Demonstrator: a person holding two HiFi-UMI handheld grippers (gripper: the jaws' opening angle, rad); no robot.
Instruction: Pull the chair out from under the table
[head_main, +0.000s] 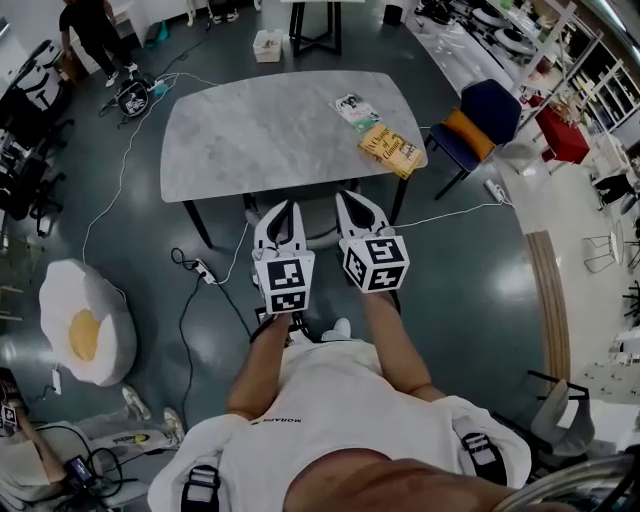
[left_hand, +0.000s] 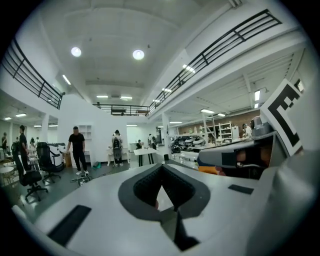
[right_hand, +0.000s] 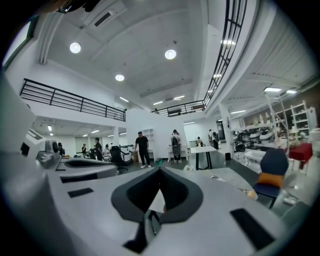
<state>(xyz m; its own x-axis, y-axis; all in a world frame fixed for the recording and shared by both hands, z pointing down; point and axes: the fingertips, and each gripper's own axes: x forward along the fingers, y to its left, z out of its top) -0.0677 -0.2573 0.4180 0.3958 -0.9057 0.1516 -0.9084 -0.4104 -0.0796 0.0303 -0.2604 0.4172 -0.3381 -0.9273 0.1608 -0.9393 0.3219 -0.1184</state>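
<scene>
Both hands are up at the near edge of the grey surface (head_main: 270, 130), dead ahead at 12 o'clock. My left gripper (head_main: 281, 210) is closed with nothing between its jaws, and my right gripper (head_main: 352, 203) is the same, closed and empty. The chair (head_main: 318, 228) sits tucked under that edge. I see only a pale sliver of it between my two grippers, also at 12 o'clock. Books (head_main: 388, 150) lie on the surface at 1 o'clock. So nothing is done yet, I'd say: no hold on the chair, no pull. Still left are opening up, gripping the chair's back and drawing it toward 6 o'clock.
</scene>
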